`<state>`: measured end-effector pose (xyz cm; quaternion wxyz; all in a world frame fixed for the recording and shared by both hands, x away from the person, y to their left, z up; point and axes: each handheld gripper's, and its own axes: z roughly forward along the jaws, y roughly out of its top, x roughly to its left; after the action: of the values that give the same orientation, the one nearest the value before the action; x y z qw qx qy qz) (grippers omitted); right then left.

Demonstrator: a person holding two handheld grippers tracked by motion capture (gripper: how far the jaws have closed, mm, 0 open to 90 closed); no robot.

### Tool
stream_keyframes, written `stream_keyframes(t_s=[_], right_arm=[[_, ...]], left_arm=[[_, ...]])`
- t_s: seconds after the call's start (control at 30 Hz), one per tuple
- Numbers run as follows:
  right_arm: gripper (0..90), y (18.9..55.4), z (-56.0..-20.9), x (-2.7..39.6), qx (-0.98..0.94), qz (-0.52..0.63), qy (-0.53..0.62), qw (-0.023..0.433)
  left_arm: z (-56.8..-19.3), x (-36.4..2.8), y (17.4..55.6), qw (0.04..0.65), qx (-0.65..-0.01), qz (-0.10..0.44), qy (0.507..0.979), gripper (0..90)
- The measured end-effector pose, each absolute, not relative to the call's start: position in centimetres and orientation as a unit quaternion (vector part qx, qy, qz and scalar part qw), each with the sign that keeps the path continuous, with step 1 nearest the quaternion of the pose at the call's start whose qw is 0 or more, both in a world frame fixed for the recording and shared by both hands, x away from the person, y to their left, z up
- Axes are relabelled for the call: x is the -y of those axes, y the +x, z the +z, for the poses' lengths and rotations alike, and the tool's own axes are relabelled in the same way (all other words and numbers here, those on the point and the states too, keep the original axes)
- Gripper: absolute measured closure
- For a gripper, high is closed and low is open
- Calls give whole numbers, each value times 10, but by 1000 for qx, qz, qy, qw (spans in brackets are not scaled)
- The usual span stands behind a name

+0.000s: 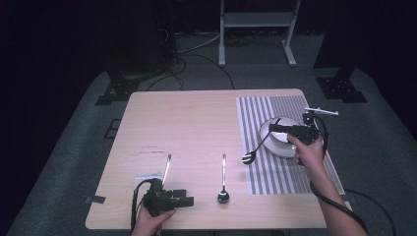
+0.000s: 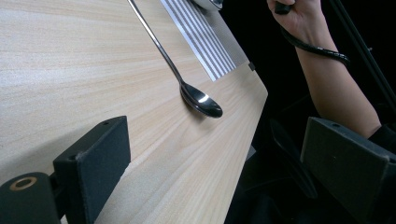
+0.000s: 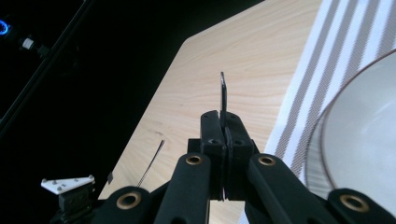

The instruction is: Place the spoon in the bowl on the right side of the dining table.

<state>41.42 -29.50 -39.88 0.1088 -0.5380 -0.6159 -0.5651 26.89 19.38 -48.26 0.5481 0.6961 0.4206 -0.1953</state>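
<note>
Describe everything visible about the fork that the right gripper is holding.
The fork is slim, dark and glossy, apparently metal. The right gripper is shut on its handle end, and the thin handle shows edge-on between the closed jaws in the right gripper view. From there it slants down and left, past the white plate, with its tines at the left edge of the striped placemat. Whether the tines touch the mat cannot be told.

On the table (image 1: 196, 118), the plate (image 1: 280, 142) sits on the mat (image 1: 275, 177), right of the spoon (image 1: 223, 182).
</note>
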Motion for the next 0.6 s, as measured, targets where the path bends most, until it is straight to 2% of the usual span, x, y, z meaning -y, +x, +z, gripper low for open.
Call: stream_keyframes(t_s=[0.6], right_arm=[[888,420,-394,319,590,-573,-563,83]], left_arm=[[-482,-194,268,548,-419,-196,697,70]])
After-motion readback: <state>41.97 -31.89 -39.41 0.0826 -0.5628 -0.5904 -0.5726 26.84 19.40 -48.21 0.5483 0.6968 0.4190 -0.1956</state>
